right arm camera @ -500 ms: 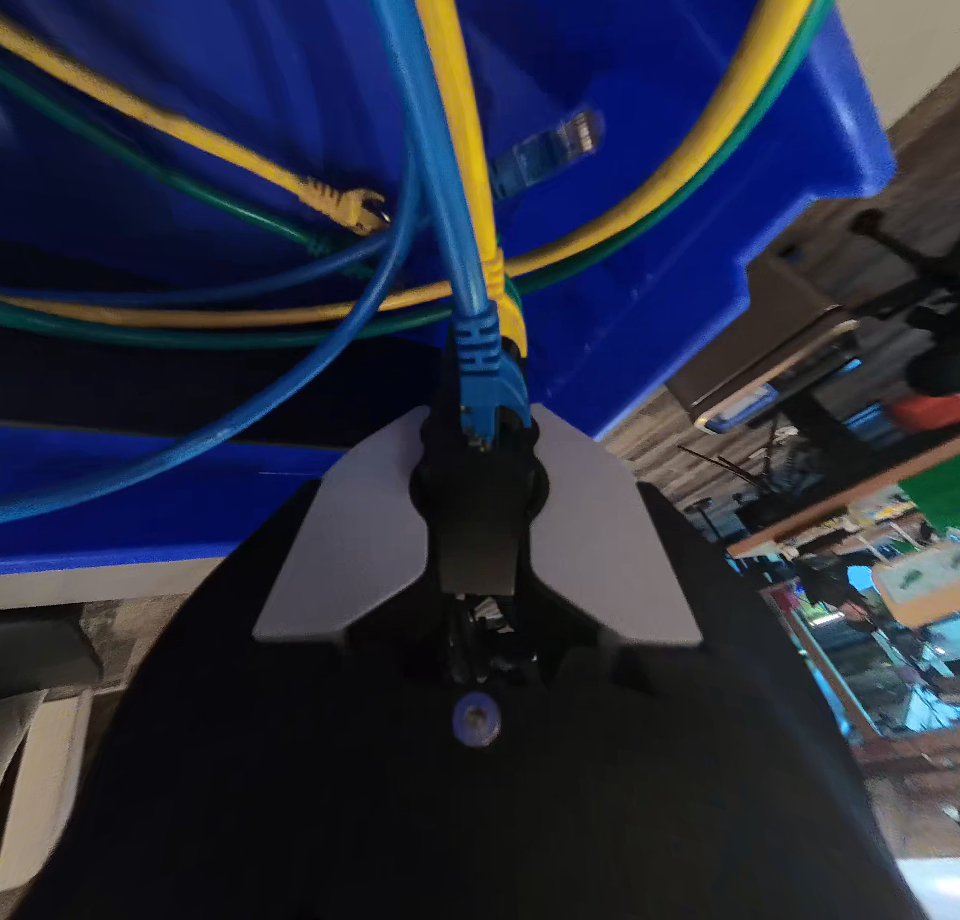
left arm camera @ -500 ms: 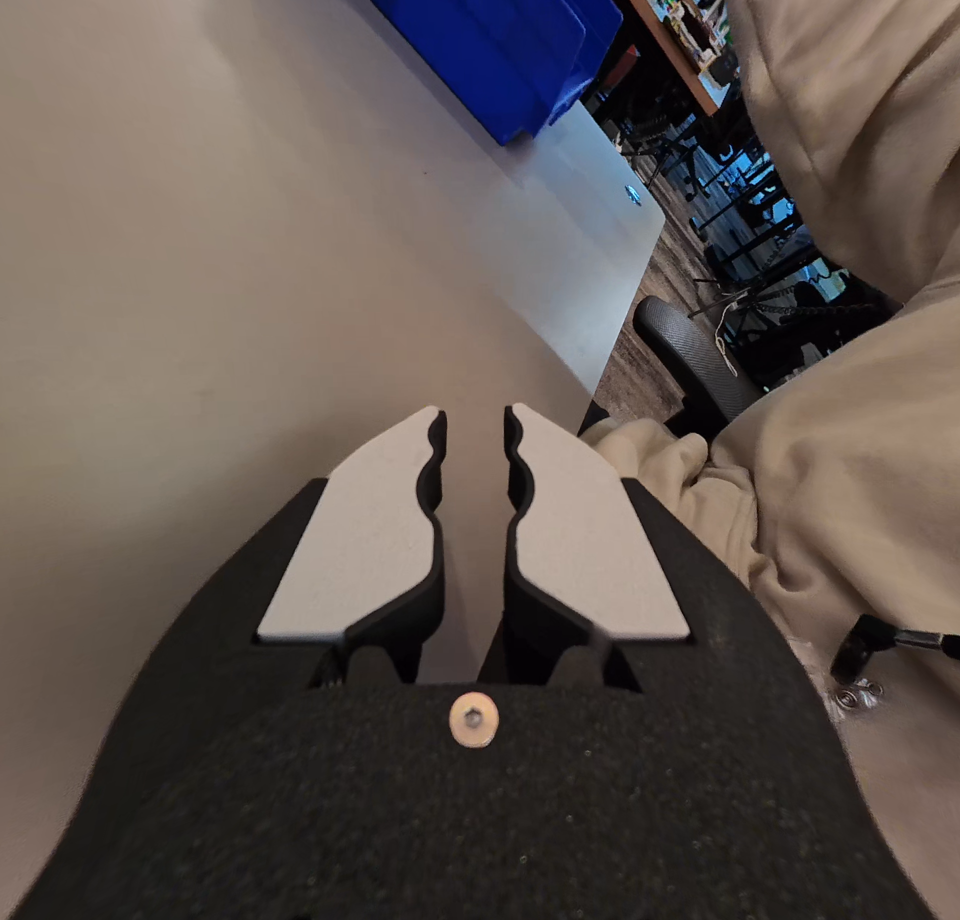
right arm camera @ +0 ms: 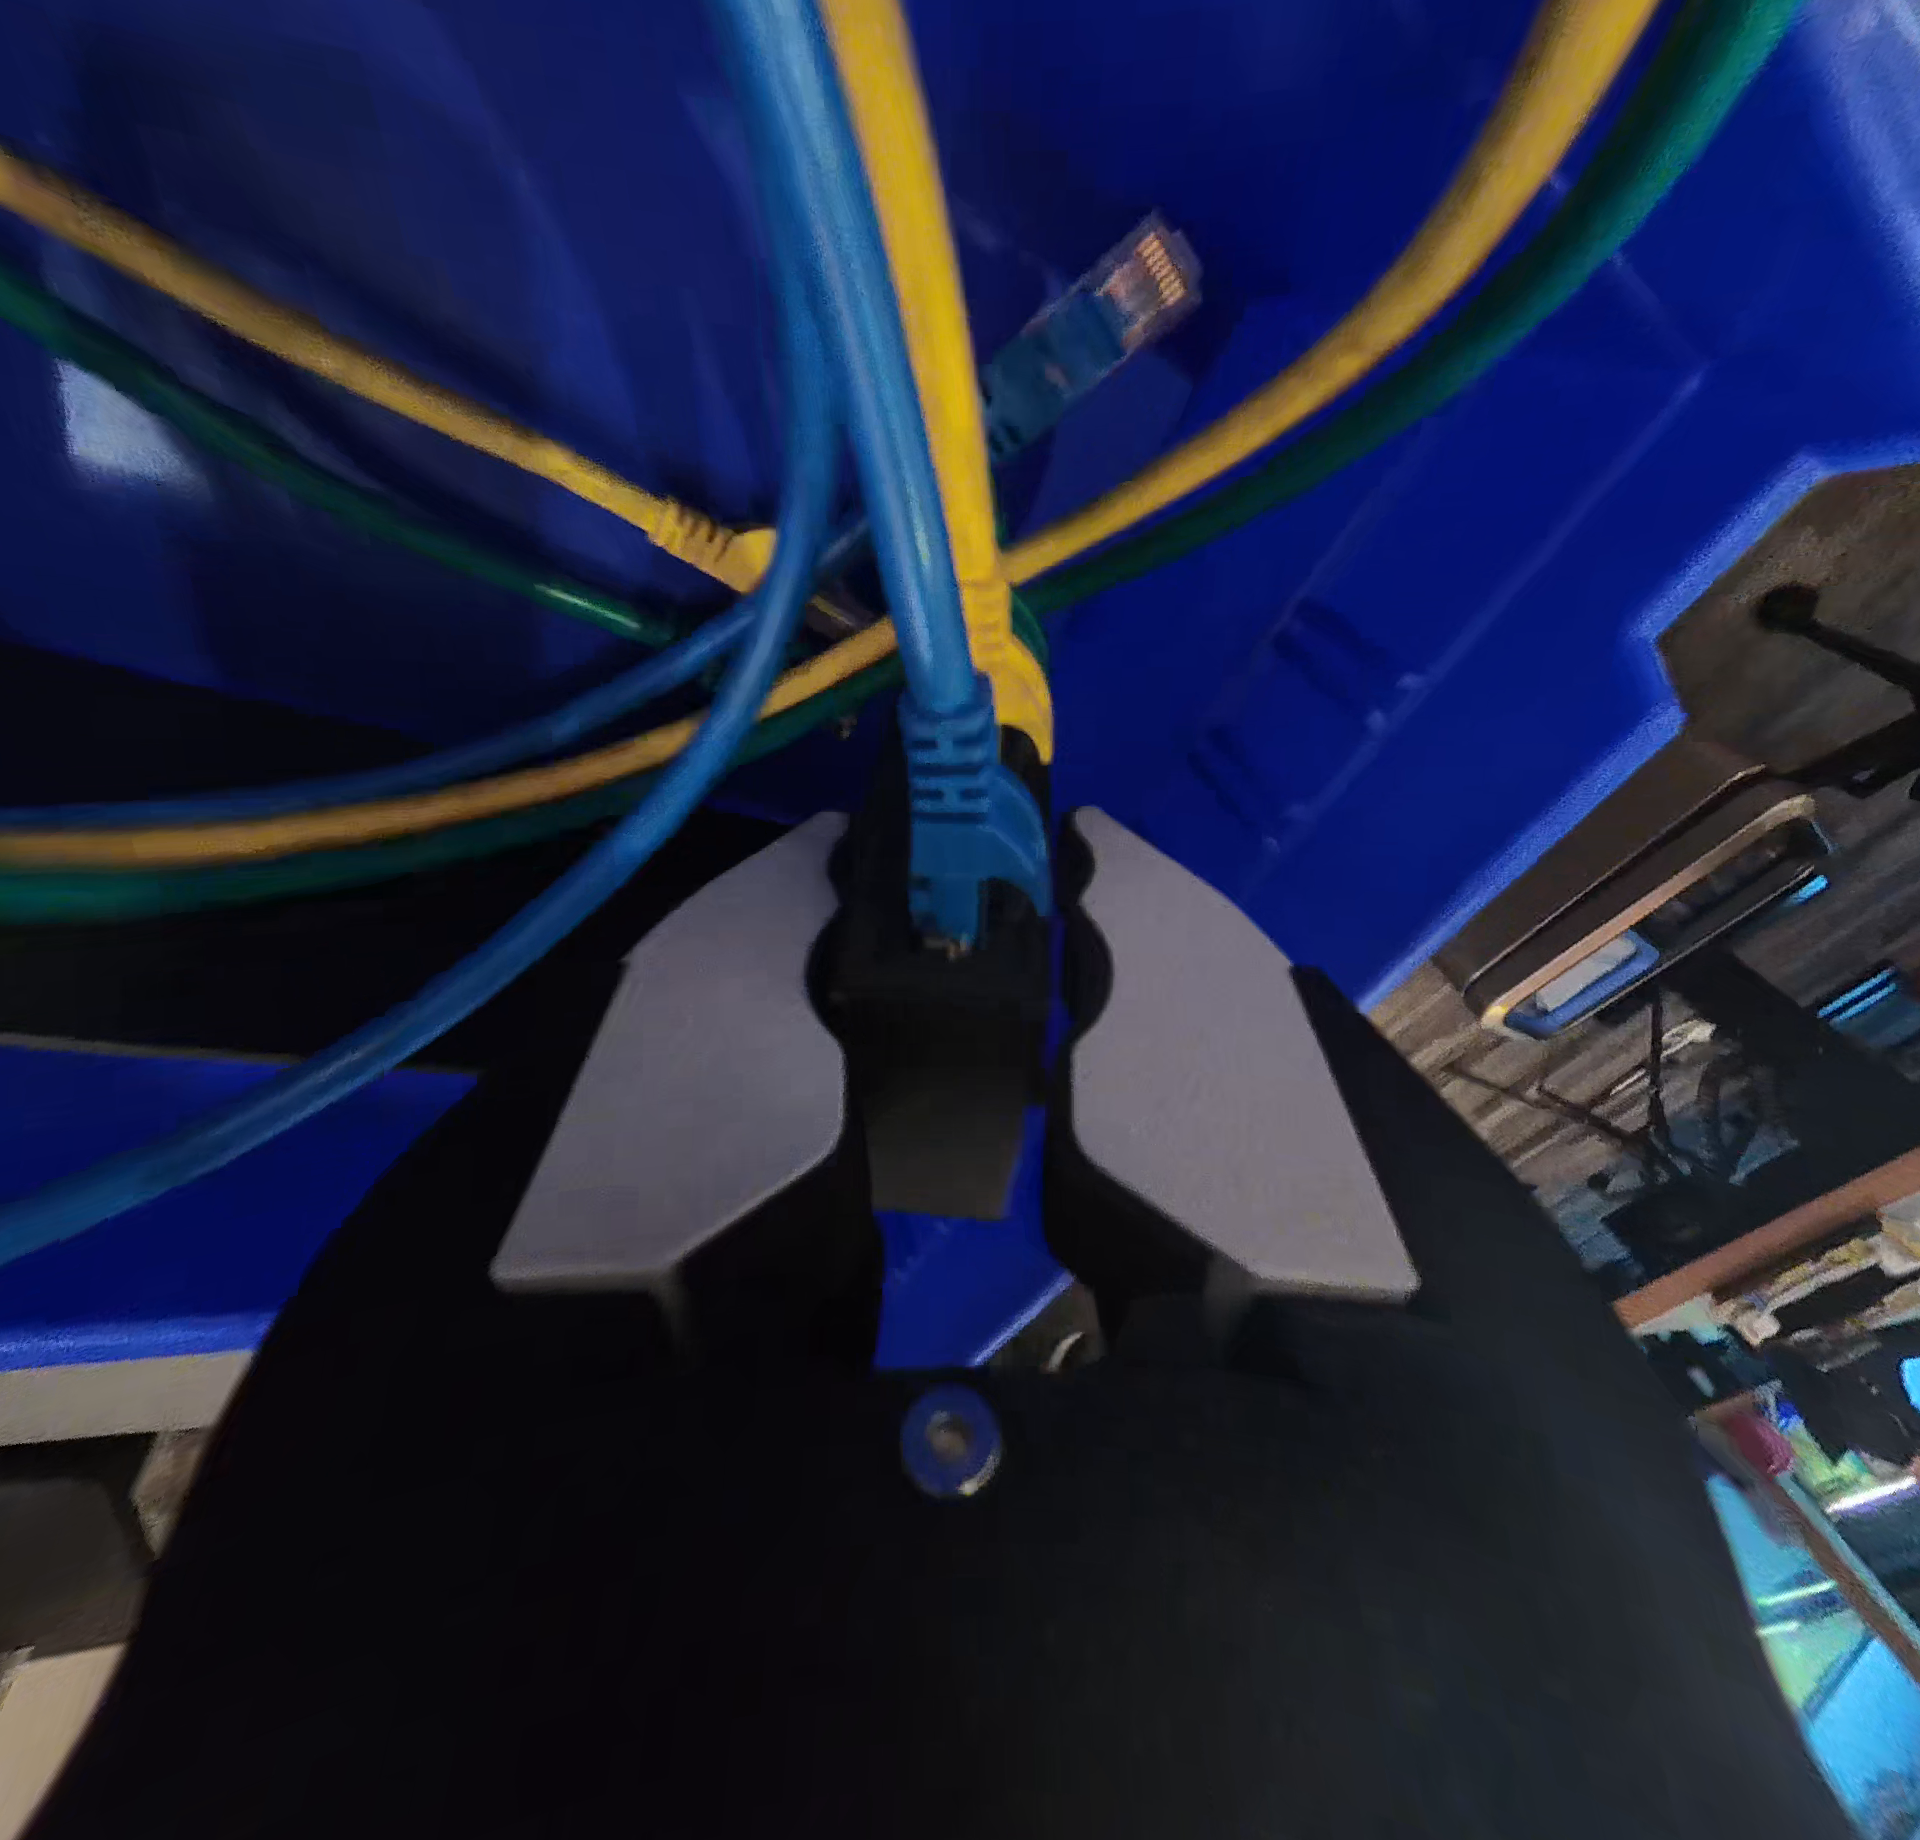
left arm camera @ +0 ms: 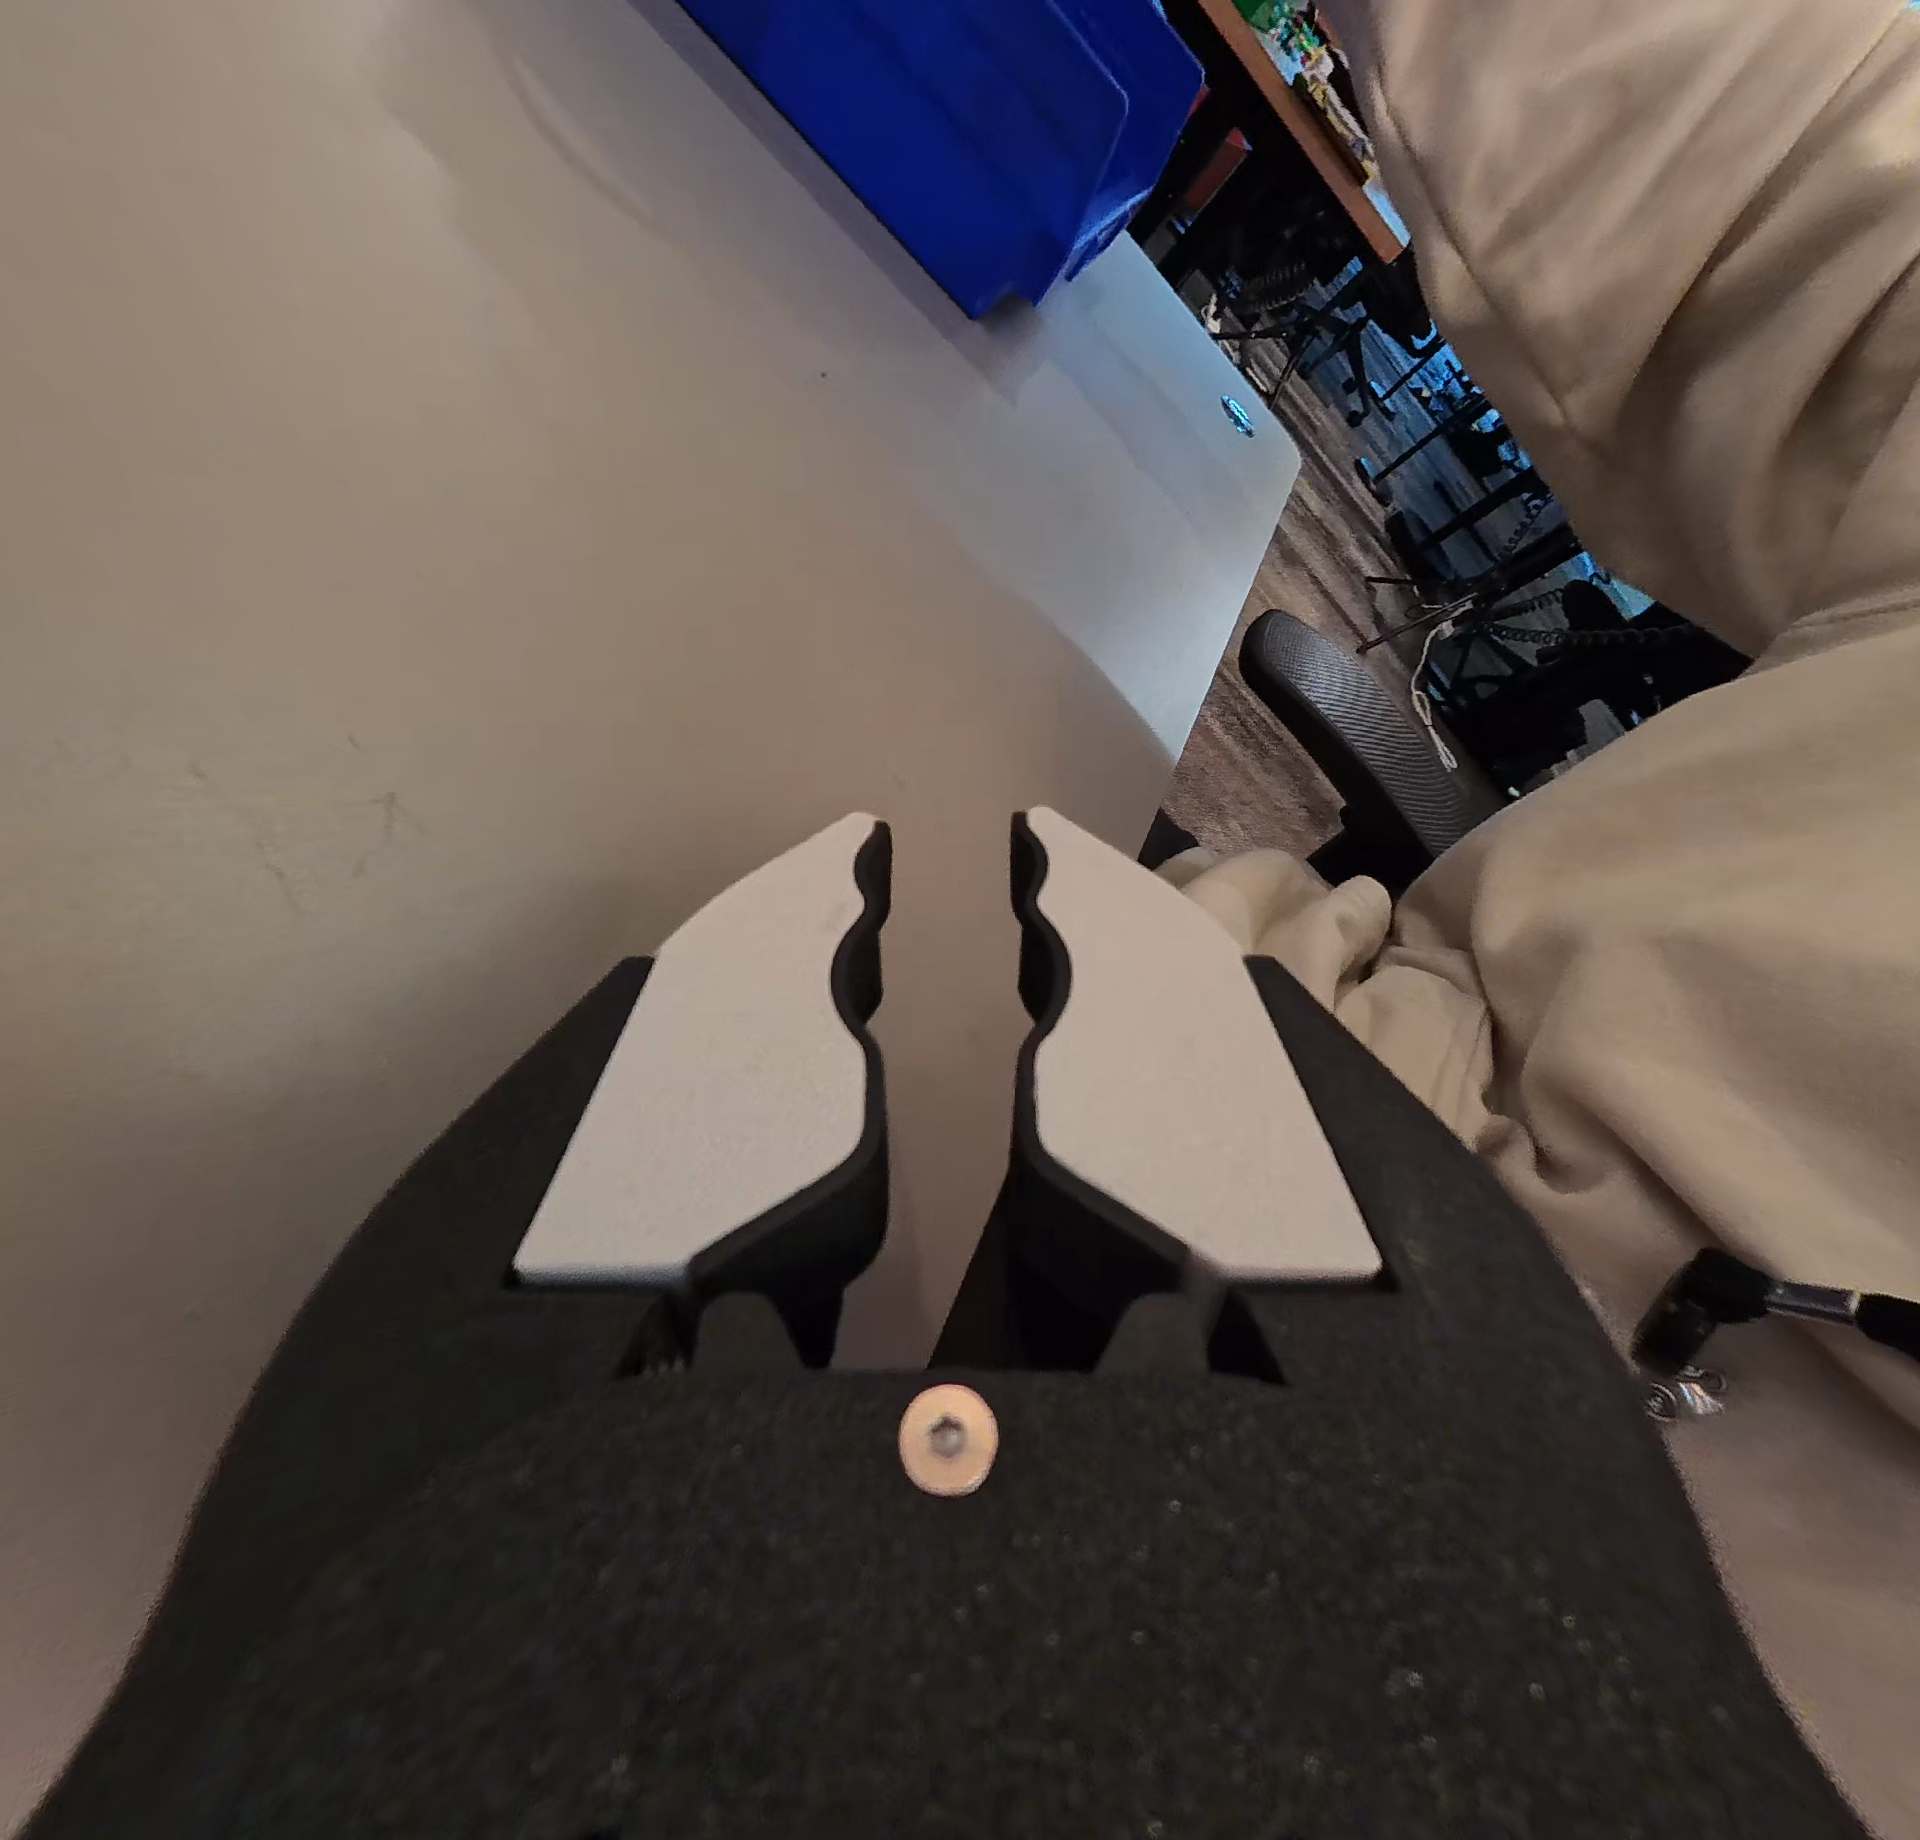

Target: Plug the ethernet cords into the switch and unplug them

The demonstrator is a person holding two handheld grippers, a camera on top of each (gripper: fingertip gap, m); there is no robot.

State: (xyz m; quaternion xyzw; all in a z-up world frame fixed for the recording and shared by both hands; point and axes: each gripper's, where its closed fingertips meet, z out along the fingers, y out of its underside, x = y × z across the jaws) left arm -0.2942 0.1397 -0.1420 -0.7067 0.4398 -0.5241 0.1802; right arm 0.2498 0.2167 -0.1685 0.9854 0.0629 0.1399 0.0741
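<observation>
In the right wrist view my right gripper [right arm camera: 956, 845] is shut on a small black switch [right arm camera: 935, 1063], held over the inside of a blue bin [right arm camera: 1455, 647]. A blue ethernet cord [right arm camera: 951, 803] and a yellow cord [right arm camera: 1013, 689] are plugged into the switch's far end. A loose blue plug [right arm camera: 1122, 294], a loose yellow plug [right arm camera: 717, 543] and a green cord [right arm camera: 208, 886] lie in the bin. My left gripper [left arm camera: 951, 834] is open with a narrow gap. It is empty and sits low over the beige table [left arm camera: 416, 543].
The blue bin [left arm camera: 987, 97] stands at the far side of the table in the left wrist view. The table edge runs close on the right. Beyond it are a person's cream sleeve [left arm camera: 1662, 959] and a black chair [left arm camera: 1340, 710].
The right jaws stand slightly wider around the switch, and the bin floor now shows behind it. The cords have shifted a little. The left gripper has barely moved.
</observation>
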